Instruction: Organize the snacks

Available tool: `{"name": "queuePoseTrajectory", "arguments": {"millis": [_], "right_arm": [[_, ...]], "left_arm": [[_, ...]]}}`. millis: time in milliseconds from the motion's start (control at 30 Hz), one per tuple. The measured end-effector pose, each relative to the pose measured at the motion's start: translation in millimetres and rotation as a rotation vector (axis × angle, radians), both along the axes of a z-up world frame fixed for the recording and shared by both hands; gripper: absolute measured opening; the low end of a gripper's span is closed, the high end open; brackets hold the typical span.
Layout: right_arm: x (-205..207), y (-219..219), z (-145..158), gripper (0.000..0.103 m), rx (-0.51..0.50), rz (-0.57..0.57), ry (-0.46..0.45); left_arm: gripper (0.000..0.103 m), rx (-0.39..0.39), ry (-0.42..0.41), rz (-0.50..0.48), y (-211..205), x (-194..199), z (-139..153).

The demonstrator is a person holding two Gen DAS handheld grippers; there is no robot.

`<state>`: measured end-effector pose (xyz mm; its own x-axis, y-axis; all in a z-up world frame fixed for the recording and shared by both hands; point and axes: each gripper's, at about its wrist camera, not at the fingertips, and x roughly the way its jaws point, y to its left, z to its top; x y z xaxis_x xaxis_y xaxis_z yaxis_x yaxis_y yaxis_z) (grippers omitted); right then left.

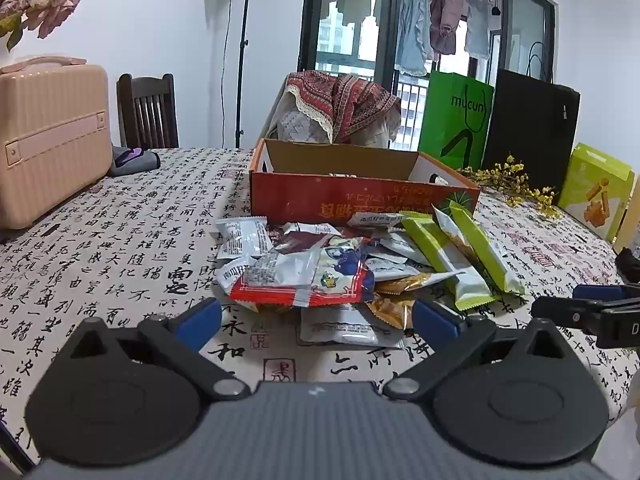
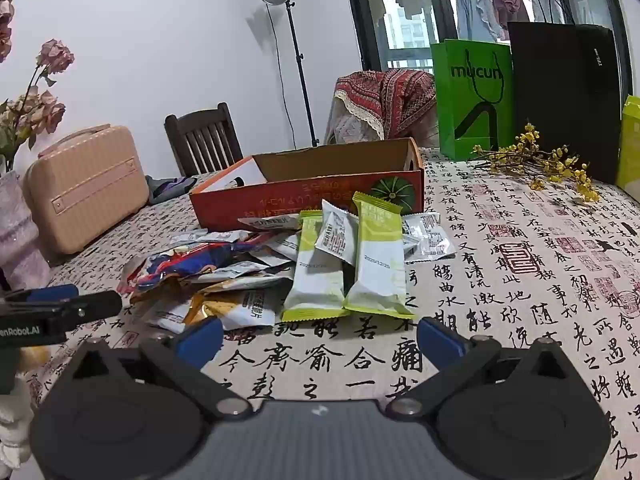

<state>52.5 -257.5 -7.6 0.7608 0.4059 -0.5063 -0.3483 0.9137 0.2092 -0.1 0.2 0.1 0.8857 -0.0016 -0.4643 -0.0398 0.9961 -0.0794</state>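
We are at the start — both the left hand-held gripper (image 1: 316, 322) and right hand-held gripper (image 2: 320, 338) hang spread and empty before the snack pile (image 1: 344, 268) on the counter (image 2: 520, 280). Next we judge: grasp one packet and carry it into the orange box (image 1: 360, 196) just behind.

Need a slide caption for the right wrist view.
Open right gripper faces two green snack bars piled before the orange box.

Glossy foil snack packets (image 1: 304, 276), matt cardboard box (image 1: 360, 196), printed cloth tablecloth (image 1: 120, 248).
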Motion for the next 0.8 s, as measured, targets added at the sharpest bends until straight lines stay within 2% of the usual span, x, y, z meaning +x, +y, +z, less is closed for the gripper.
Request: {"name": "queuePoseTrajectory", "arguments": {"millis": [133,233,267,800], "right_arm": [[0.4,-0.1,-0.2,0.103,-0.001,-0.001,-0.005],[1.0,-0.3,-0.2,0.103,0.001,-0.001,-0.004],[1.1,-0.2,-0.3,0.103,0.001,-0.001,-0.005],[0.6,-1.3,-1.0,0.103,0.010,0.003,-0.007]], "left_arm": [[0.103,-0.012,-0.006,-0.010,2.4,-2.4,1.7],[0.103,0.015,0.006,-0.011,-7.2,0.3,-3.0],[0.103,-0.006,-0.001,-0.017,-1.5,-1.2,-3.8],[0.103,-0.025,0.004,-0.034,0.6,0.4,-2.2]]}}
